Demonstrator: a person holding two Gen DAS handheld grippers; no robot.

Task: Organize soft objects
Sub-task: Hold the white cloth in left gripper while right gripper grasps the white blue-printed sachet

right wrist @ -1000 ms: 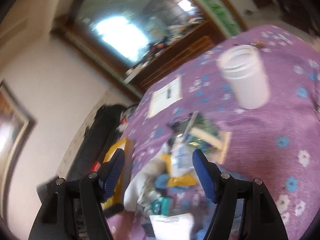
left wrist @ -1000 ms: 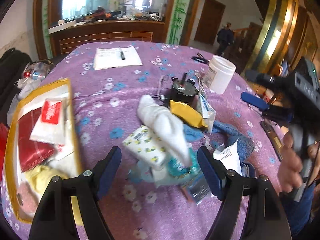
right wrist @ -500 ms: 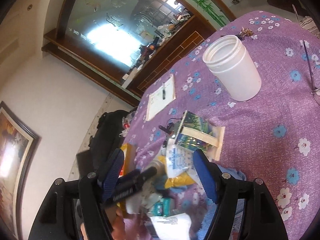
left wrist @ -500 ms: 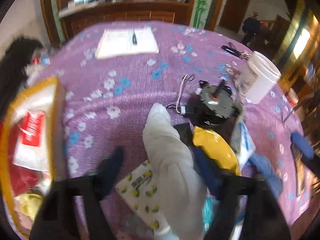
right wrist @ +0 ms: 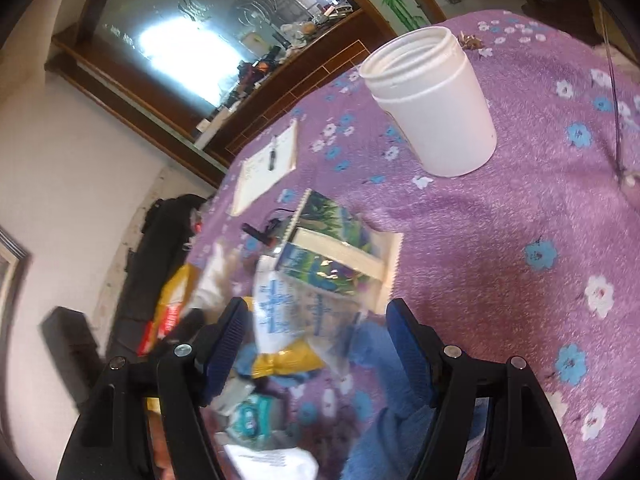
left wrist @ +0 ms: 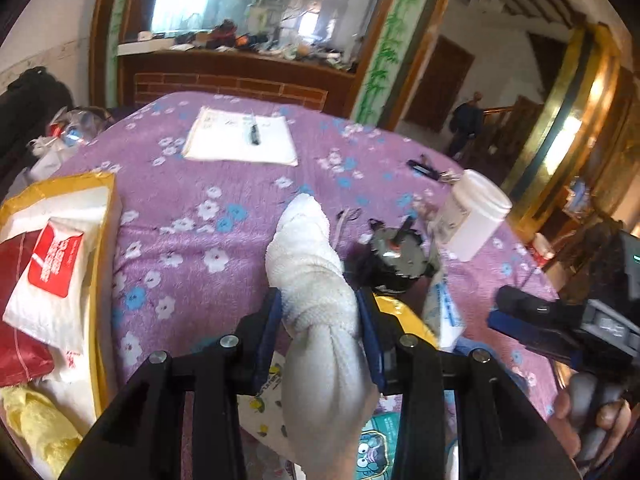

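Yellow-rimmed tray point(left wrist: 100, 248) is sitting at far left w/ red and white packs already in it, a yellow cloth point(left wrist: 40, 428) at its near end. I'm squeezing my left gripper point(left wrist: 322, 340) onto the white towel point(left wrist: 308, 264); jaws are closing w/ the roll pinched between the blue pads, its free end sticking up and away over the purple cloth point(left wrist: 192, 232).

Right of that the pile is lying tight: dark motor point(left wrist: 394, 256) just beside the towel, yellow pouch point(left wrist: 404, 316) and clear packets point(right wrist: 288, 312) touching each other, blue cloth point(right wrist: 384, 364) underneath. My right gripper point(right wrist: 316, 344) is hovering over that pile, jaws wide, gripping nothing.

Risks, imo: the towel is held near one end, so it may droop or slip out while I'm carrying it; it may also snag the motor's wires or drag the packets along. The right gripper coming down could bump the left.

Room: bare cloth between towel and tray looks open, so leftward is the clean path. White jar point(right wrist: 432, 100) is standing well apart at far right; paper point(left wrist: 240, 140) is lying far back.
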